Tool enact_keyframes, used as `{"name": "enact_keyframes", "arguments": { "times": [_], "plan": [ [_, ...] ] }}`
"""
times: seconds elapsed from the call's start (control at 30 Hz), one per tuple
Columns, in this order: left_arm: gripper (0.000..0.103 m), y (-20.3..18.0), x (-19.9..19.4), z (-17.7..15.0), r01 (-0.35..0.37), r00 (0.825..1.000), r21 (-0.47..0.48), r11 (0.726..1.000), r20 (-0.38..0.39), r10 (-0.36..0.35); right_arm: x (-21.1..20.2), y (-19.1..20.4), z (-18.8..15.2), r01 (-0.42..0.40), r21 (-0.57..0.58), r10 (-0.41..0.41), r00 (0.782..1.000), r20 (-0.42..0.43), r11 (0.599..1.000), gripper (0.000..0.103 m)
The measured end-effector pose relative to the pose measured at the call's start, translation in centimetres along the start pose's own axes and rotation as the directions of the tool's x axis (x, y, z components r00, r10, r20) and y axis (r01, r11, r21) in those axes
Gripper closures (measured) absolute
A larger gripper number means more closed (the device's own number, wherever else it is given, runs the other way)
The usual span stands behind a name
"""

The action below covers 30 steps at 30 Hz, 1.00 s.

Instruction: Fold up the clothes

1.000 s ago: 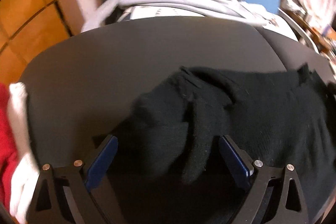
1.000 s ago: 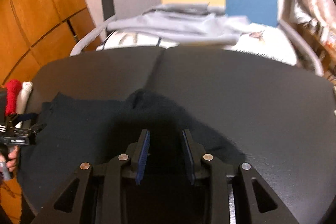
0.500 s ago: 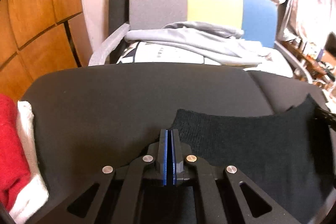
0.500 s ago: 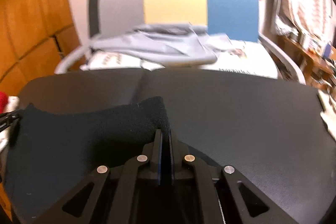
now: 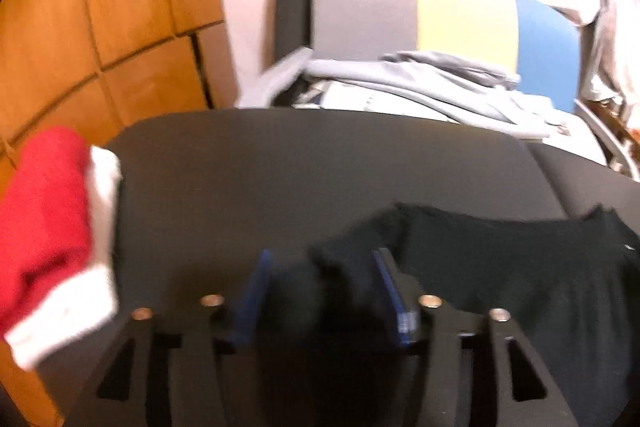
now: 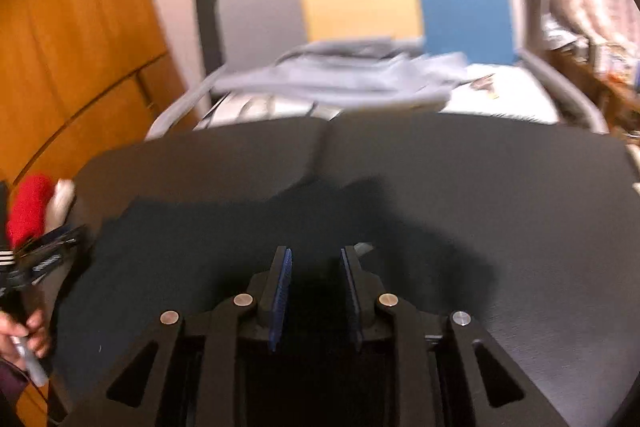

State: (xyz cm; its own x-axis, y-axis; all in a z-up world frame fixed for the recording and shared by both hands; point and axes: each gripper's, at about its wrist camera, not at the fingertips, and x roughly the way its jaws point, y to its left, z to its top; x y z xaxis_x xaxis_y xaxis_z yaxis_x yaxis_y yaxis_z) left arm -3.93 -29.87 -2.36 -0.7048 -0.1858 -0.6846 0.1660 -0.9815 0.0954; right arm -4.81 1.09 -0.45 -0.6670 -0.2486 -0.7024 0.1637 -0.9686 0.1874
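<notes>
A black knit garment [image 5: 500, 259] lies spread on the dark table [image 5: 280, 167]. In the left wrist view its bunched left end sits between the blue pads of my left gripper [image 5: 322, 255], whose jaws stand wide apart. In the right wrist view the same garment [image 6: 180, 251] stretches leftward from my right gripper [image 6: 315, 251], which is open with the cloth's right end lying under and between its fingers. The left gripper [image 6: 40, 259] shows at the far left, held by a hand [image 6: 24, 331].
A red and white garment [image 5: 44, 211] rests at the table's left edge. Behind the table a chair with a grey, yellow and blue backrest [image 5: 460, 15] carries piled grey clothes [image 5: 420, 83]. Wooden panels [image 5: 100, 27] line the left side.
Both grippers were shut on the black garment's ends half a second ago. Now both have opened and the cloth lies loose on the table.
</notes>
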Motion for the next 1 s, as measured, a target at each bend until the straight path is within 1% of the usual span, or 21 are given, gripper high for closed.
{"name": "enact_keyframes", "arguments": {
  "times": [0.03, 0.07, 0.1, 0.13, 0.2, 0.27, 0.3, 0.33, 0.4, 0.47, 0.53, 0.57, 0.6, 0.63, 0.7, 0.77, 0.8, 0.87, 0.93, 0.97, 1.0],
  "plan": [
    [0.046, -0.7, 0.1, -0.8, -0.013, 1.000, 0.035, 0.999, -0.010, 0.014, 0.6, 0.3, -0.6, 0.033, -0.019, -0.033, 0.999, -0.026, 0.999, 0.079],
    [0.046, -1.3, 0.4, -1.5, -0.043, 0.999, 0.070, 0.997, -0.021, 0.044, 1.1, -0.1, -0.9, 0.069, -0.028, -0.070, 0.997, -0.037, 0.997, 0.079],
    [0.045, -1.7, 0.8, -2.3, -0.092, 0.995, 0.105, 0.990, -0.031, 0.096, 1.5, -0.5, -1.3, 0.097, -0.032, -0.098, 0.994, -0.042, 0.995, 0.079],
    [0.044, -1.7, 1.1, -2.6, -0.128, 0.990, 0.122, 0.984, -0.035, 0.134, 0.9, -1.4, -1.4, 0.077, 0.007, -0.076, 0.997, -0.020, 0.997, 0.079],
    [0.042, -0.9, 1.0, -1.9, -0.167, 0.985, 0.106, 0.980, -0.034, 0.172, -1.1, -3.2, -1.6, 0.116, 0.113, -0.116, 0.993, -0.007, 0.987, 0.079],
    [0.042, 0.7, 1.5, -1.7, -0.217, 0.973, 0.106, 0.970, -0.061, 0.225, -3.1, -5.1, -1.9, 0.143, 0.218, -0.148, 0.989, 0.005, 0.965, 0.077],
    [0.043, 1.6, 1.5, -1.8, -0.227, 0.969, 0.093, 0.969, -0.077, 0.235, -4.7, -6.0, -2.7, 0.095, 0.272, -0.109, 0.993, 0.035, 0.958, 0.076],
    [0.043, 2.5, 0.8, -2.0, -0.208, 0.973, 0.050, 0.977, -0.086, 0.212, -6.2, -6.8, -3.6, 0.046, 0.323, -0.071, 0.995, 0.066, 0.945, 0.075],
    [0.043, 4.4, -1.2, -2.9, -0.133, 0.987, -0.066, 0.989, -0.095, 0.126, -8.8, -8.5, -5.6, -0.035, 0.416, -0.011, 0.994, 0.108, 0.909, 0.068],
    [0.043, 4.6, -3.2, -4.1, -0.058, 0.995, -0.132, 0.990, -0.084, 0.047, -10.1, -10.1, -7.7, -0.061, 0.494, 0.014, 0.995, 0.098, 0.867, 0.063],
    [0.043, 3.8, -5.0, -5.1, 0.012, 0.998, -0.152, 0.988, -0.065, -0.022, -11.0, -11.3, -10.1, -0.085, 0.564, 0.048, 0.996, 0.080, 0.821, 0.062],
    [0.043, 2.9, -5.9, -5.6, 0.062, 0.996, -0.145, 0.987, -0.056, -0.071, -11.1, -11.8, -11.4, -0.110, 0.597, 0.086, 0.994, 0.068, 0.795, 0.061],
    [0.041, 1.9, -6.6, -5.9, 0.109, 0.992, -0.130, 0.985, -0.049, -0.116, -11.0, -11.9, -12.4, -0.131, 0.612, 0.116, 0.991, 0.063, 0.780, 0.061],
    [0.037, 0.9, -7.1, -6.1, 0.152, 0.987, -0.106, 0.983, -0.044, -0.158, -10.9, -12.0, -13.3, -0.150, 0.625, 0.144, 0.988, 0.060, 0.766, 0.061],
    [0.033, -1.3, -7.7, -6.9, 0.206, 0.977, -0.039, 0.978, -0.044, -0.208, -10.7, -11.8, -14.2, -0.168, 0.629, 0.170, 0.984, 0.057, 0.759, 0.061],
    [0.033, -3.5, -8.3, -7.9, 0.247, 0.968, 0.036, 0.968, -0.049, -0.245, -10.7, -11.6, -14.2, -0.181, 0.616, 0.181, 0.981, 0.062, 0.767, 0.061],
    [0.031, -4.6, -8.5, -8.3, 0.266, 0.963, 0.073, 0.961, -0.052, -0.263, -9.6, -11.9, -13.5, -0.188, 0.614, 0.194, 0.979, 0.059, 0.767, 0.060],
    [0.027, -5.9, -8.5, -9.4, 0.283, 0.959, 0.129, 0.950, -0.068, -0.276, -8.5, -11.8, -12.8, -0.204, 0.610, 0.219, 0.974, 0.051, 0.765, 0.060],
    [0.021, -6.5, -8.5, -10.5, 0.270, 0.963, 0.156, 0.950, -0.066, -0.263, -7.5, -11.6, -12.1, -0.220, 0.606, 0.244, 0.969, 0.044, 0.764, 0.060],
    [0.018, -6.5, -8.5, -10.9, 0.258, 0.966, 0.156, 0.954, -0.051, -0.253, -6.9, -11.5, -11.7, -0.228, 0.604, 0.257, 0.966, 0.040, 0.764, 0.059],
    [0.007, -6.2, -8.4, -11.2, 0.245, 0.969, 0.138, 0.959, -0.038, -0.242, -6.4, -11.4, -11.3, -0.237, 0.602, 0.270, 0.962, 0.037, 0.763, 0.059]
  ]
}}
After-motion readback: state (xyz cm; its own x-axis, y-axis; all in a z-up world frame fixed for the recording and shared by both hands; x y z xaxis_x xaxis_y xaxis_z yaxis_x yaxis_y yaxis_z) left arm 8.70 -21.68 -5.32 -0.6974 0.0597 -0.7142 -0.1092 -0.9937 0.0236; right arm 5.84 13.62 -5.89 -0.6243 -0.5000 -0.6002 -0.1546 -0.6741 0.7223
